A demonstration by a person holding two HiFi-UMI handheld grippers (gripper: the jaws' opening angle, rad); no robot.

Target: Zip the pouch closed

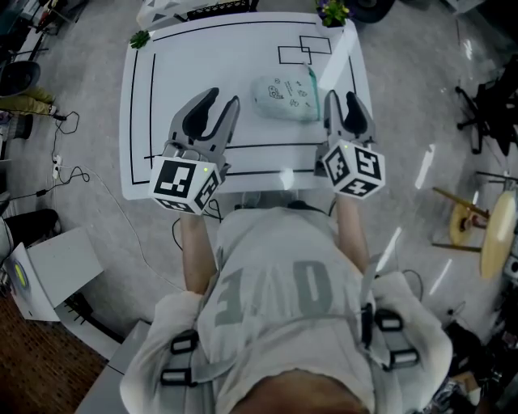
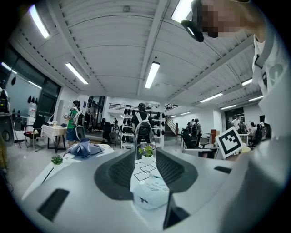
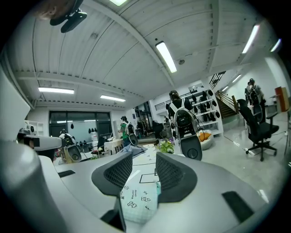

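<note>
A pale mint pouch (image 1: 285,99) printed with small doodles lies on the white table (image 1: 251,162), its teal zipper edge (image 1: 312,81) on the right side. Left of the pouch and nearer me, my left gripper (image 1: 219,103) hovers open with nothing between its fingers. My right gripper (image 1: 343,100) hangs just right of the pouch, also open and holding nothing. The left gripper view shows the pouch (image 2: 150,193) through the gap of the left gripper (image 2: 146,166), lying beyond it. The right gripper view frames the pouch (image 3: 137,200) the same way past the right gripper (image 3: 143,169).
Black rectangles (image 1: 303,48) are drawn on the table beyond the pouch. A potted plant (image 1: 333,11) stands at the far right corner, a green sprig (image 1: 140,38) at the far left. A wooden stool (image 1: 477,226) stands on the floor to the right, a box (image 1: 40,271) to the left.
</note>
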